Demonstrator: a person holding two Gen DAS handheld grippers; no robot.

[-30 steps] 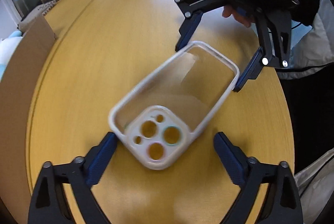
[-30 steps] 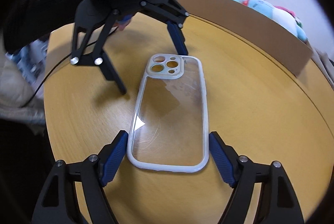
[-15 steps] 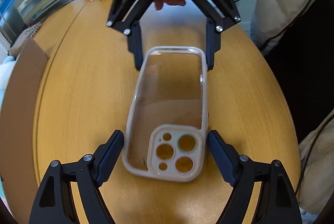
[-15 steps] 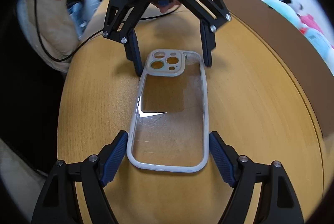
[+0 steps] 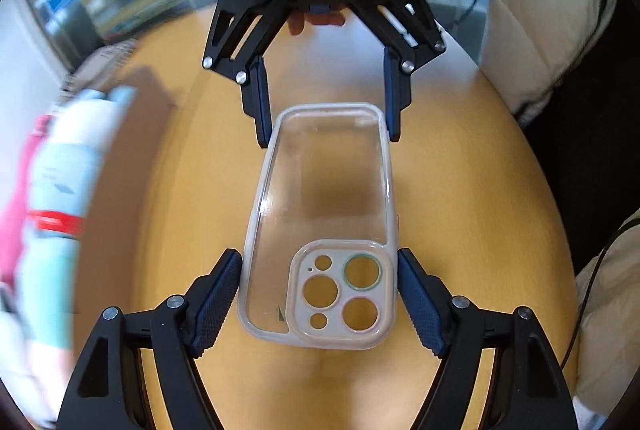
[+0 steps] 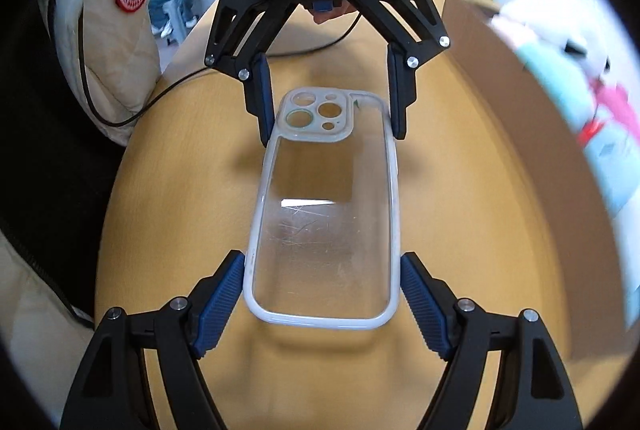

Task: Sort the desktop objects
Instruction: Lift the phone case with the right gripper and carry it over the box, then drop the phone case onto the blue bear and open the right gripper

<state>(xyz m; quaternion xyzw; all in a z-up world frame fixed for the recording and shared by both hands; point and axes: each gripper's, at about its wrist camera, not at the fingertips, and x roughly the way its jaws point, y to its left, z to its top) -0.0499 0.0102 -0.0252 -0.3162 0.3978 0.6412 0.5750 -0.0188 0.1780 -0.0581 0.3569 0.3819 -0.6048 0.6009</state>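
Phone case: a clear phone case [image 5: 320, 226] with a pale, milky rim is being held between the two grippers above the yellow wooden table [image 5: 460, 189]; its shadow is falling on the wood beneath it, so it seems to be hanging clear of the surface.
Case look: the back panel is showing fine scratches and a bright glare streak in the right wrist view; the camera block with its round cut-outs is sitting at one short end.
Left gripper: the left gripper [image 5: 320, 300] is reaching level along the case, its blue ribbed fingers [image 5: 218, 304] pinching the long edges at the camera-block end.
Right gripper: the right gripper [image 6: 322, 300] is facing the left one from the far end of the case, its fingers [image 6: 424, 304] pressing on both long edges at the plain end.
Beside the case: a brown cardboard box [image 6: 516, 97] is standing at the table's edge, with blurred plush toys [image 6: 576, 77] behind it.
Across the case from the box: a person's cream padded jacket [image 6: 120, 41] with a round red patch is showing.
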